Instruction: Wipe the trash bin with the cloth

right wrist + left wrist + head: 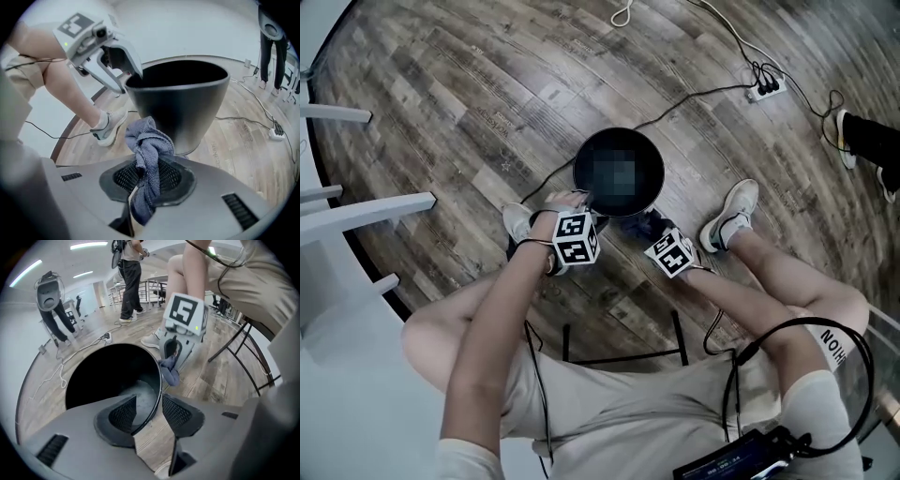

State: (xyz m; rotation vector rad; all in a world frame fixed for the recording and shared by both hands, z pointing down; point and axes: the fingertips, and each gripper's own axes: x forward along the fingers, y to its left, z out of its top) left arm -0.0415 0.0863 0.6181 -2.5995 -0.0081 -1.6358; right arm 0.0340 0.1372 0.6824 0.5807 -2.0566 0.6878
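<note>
The black round trash bin (581, 159) stands on the wood floor between the person's feet. My left gripper (147, 411) is at its near rim, jaws astride the rim (158, 380), one pad inside the bin and one outside, and it stands open with gaps showing. In the right gripper view the left gripper (126, 79) sits at the top edge of the bin (187, 103). My right gripper (146, 176) is shut on a bunched grey-blue cloth (147, 150), held just short of the bin's outer wall. In the head view the cloth (642, 225) hangs beside the bin's base.
A black cable runs from the bin to a power strip (766, 89) at the far right. White furniture (356, 216) stands at the left. The person's shoes (733, 214) flank the bin, a black stool frame (623, 342) lies beneath them, and another person's foot (862, 136) is at the right edge.
</note>
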